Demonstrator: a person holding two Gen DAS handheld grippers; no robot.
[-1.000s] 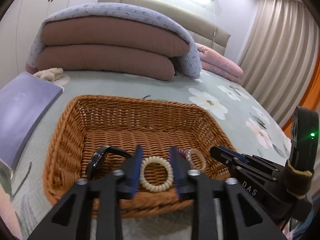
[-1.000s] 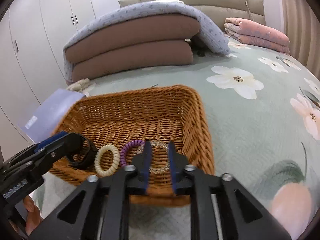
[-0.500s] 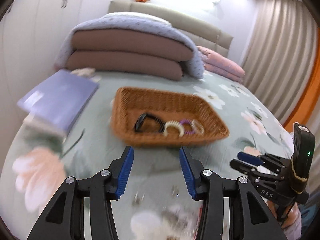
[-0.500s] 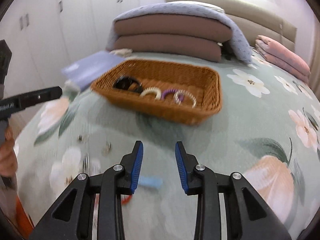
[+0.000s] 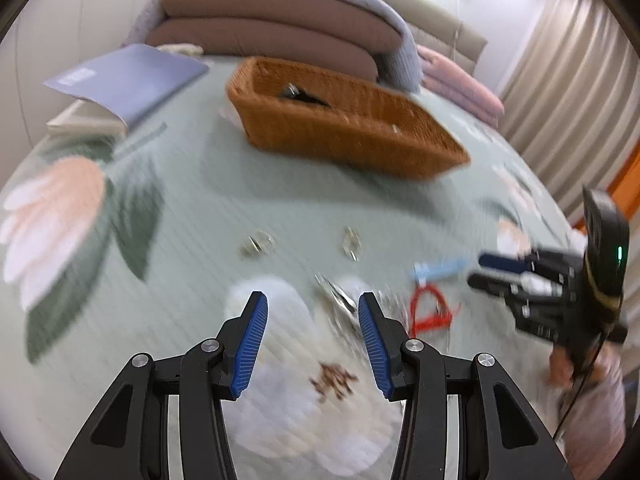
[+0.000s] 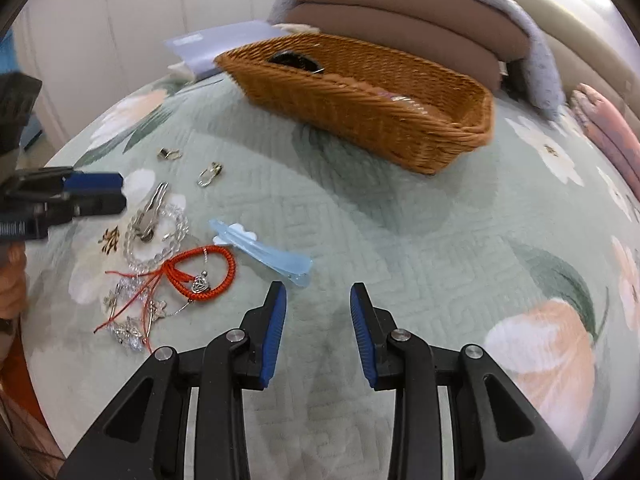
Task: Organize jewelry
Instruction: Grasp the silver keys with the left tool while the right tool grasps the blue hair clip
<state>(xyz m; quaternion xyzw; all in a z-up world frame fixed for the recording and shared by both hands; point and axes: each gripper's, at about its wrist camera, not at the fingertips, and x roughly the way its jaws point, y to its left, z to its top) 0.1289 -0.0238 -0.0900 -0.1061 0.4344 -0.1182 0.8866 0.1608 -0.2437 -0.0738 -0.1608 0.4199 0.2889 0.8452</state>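
Loose jewelry lies on the flowered bedspread. In the right wrist view a red cord bracelet [image 6: 200,272], a clear bead bracelet [image 6: 156,236], a silver hair clip [image 6: 150,212] and a pale blue hair clip [image 6: 260,248] sit left of my right gripper [image 6: 319,300]. That gripper is open and empty. My left gripper [image 5: 312,308] hangs open above the blurred silver clip [image 5: 336,300], gripping nothing. The red bracelet [image 5: 430,312] lies to its right. Beyond stands the wicker basket [image 6: 400,120] with a dark band [image 6: 292,60] inside.
Two small silver pieces [image 6: 170,154] [image 6: 210,174] lie between the pile and the basket. A purple book [image 5: 128,76] rests left of the basket [image 5: 344,120]. Folded quilts [image 6: 400,12] are stacked behind it. Curtains hang at the right.
Both grippers have drawn back from the basket to the near part of the bed, leaving the ring-shaped pieces inside. The left jaws stand wider than before. The loose pile has come into view.
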